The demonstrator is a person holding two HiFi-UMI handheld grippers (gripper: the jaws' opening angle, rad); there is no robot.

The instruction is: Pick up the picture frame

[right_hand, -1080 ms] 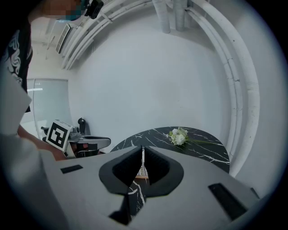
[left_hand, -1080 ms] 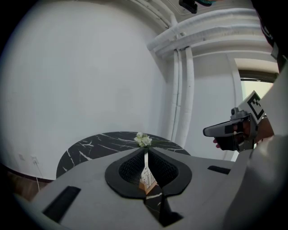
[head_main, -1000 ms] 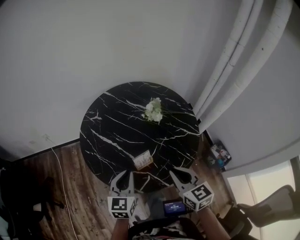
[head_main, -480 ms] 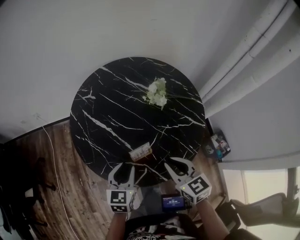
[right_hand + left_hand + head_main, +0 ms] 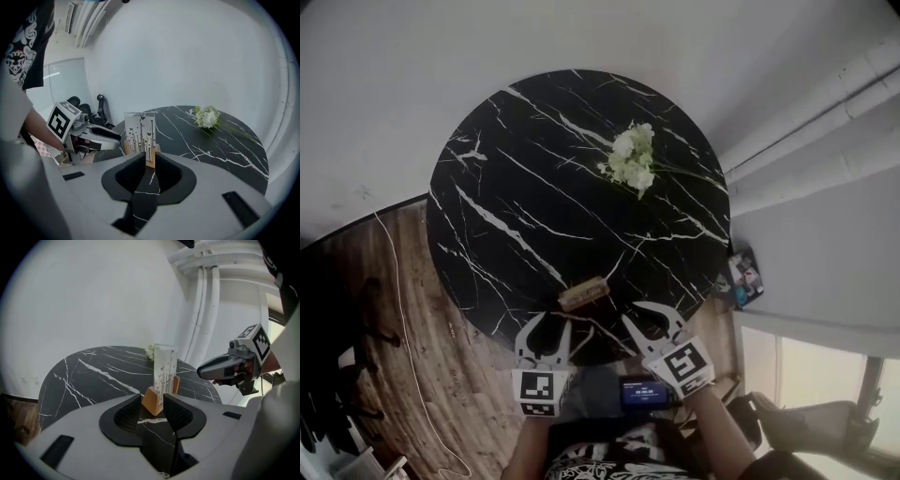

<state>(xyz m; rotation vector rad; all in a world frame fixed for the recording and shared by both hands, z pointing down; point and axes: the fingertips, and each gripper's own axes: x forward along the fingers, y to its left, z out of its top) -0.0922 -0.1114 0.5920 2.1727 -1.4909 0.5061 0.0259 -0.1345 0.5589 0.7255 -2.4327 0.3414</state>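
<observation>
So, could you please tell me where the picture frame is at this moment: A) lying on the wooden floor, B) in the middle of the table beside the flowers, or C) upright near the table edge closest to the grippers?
C: the picture frame stands upright on its wooden base by the near edge of the table, well apart from the flowers.

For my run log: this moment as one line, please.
left gripper: jaws just opening, empty | right gripper: shut | clear wooden-based picture frame: upright, untouched
</observation>
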